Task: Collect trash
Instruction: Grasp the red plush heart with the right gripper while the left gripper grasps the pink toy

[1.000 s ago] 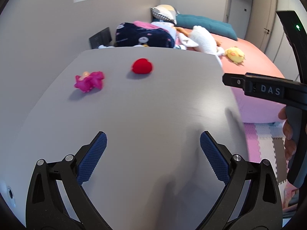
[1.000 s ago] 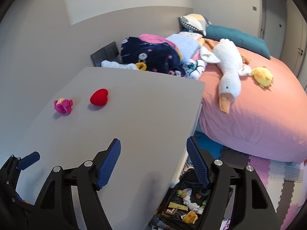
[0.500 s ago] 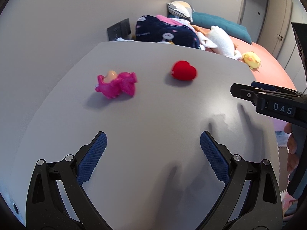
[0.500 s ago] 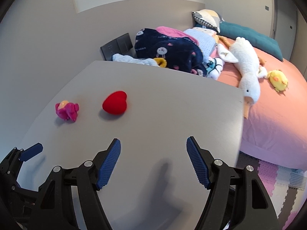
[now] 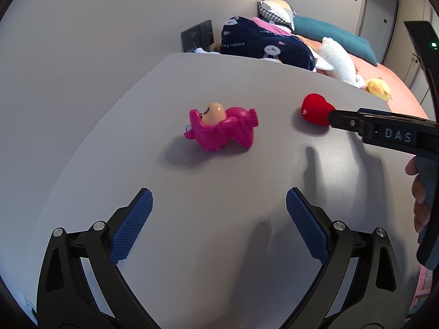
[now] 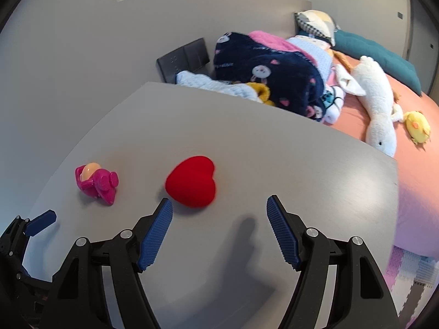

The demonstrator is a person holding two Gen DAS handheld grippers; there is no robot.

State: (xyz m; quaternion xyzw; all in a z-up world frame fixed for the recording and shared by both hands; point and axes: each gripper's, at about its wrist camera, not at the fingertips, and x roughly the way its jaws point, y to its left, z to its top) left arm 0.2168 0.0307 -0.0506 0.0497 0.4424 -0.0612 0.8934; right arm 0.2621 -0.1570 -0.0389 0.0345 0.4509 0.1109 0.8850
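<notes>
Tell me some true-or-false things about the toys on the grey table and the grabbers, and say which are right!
1. The red plush heart lies on the grey table. True.
2. The right gripper is squeezing the heart. False: its jaws stand open and empty, the heart just beyond them.
3. The pink plastic toy figure lies on its side. True.
4. The left gripper holds the pink figure. False: it is open, with the figure farther along the table.
5. The white plush goose lies on the table. False: it lies on the salmon-pink bed.
</notes>
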